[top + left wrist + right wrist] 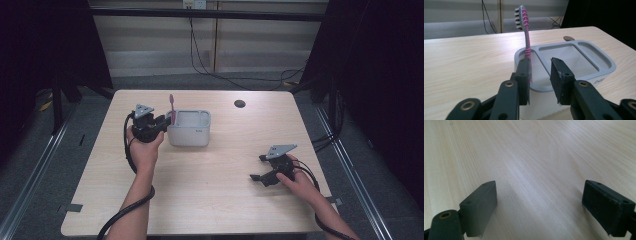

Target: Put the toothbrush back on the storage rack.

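Pink toothbrush (527, 37) stands upright in the narrow end slot of the grey holder (599, 53), at ten o'clock on the table (215, 200). Left gripper (540, 75) — jaws parted, handle against one pad — appears mid-release; next, withdraw without tipping it. Right gripper (540, 207) rests wide, empty.

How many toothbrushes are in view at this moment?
1. A pink toothbrush stands upright, bristles up, in the small end compartment of the grey holder, just beyond the left gripper, whose jaws are apart. The holder's other compartments look empty.
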`<act>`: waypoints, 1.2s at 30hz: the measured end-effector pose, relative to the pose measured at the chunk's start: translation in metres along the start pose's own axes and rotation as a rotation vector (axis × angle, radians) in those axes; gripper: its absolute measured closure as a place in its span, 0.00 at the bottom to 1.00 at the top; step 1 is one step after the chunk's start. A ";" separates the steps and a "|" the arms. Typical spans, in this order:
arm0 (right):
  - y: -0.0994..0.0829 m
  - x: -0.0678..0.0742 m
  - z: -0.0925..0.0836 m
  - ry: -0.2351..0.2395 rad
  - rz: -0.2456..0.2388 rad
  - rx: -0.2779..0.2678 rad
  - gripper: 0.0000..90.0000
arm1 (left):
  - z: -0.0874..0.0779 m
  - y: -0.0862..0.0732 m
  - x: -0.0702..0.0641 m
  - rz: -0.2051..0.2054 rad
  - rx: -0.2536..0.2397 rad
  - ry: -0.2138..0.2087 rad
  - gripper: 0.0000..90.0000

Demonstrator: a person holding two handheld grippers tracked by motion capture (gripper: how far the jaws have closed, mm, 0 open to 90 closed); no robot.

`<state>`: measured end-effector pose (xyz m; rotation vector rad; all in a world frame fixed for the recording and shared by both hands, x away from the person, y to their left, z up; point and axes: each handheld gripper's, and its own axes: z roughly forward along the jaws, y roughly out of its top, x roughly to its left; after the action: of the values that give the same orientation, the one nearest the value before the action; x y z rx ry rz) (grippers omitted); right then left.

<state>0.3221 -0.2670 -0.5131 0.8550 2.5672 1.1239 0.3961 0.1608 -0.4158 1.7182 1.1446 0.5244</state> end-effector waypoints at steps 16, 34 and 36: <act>0.000 0.000 0.000 0.000 0.003 0.002 0.14 | -0.003 -0.002 0.003 -0.015 0.006 -0.014 0.52; 0.000 0.000 0.000 -0.001 -0.001 0.002 0.14 | -0.009 -0.004 0.006 -0.005 0.017 -0.030 0.43; 0.000 0.000 0.000 -0.001 -0.001 0.002 0.14 | -0.010 -0.004 0.007 0.001 0.020 -0.030 0.42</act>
<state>0.3218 -0.2669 -0.5130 0.8546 2.5678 1.1207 0.3895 0.1719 -0.4161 1.7387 1.1311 0.4871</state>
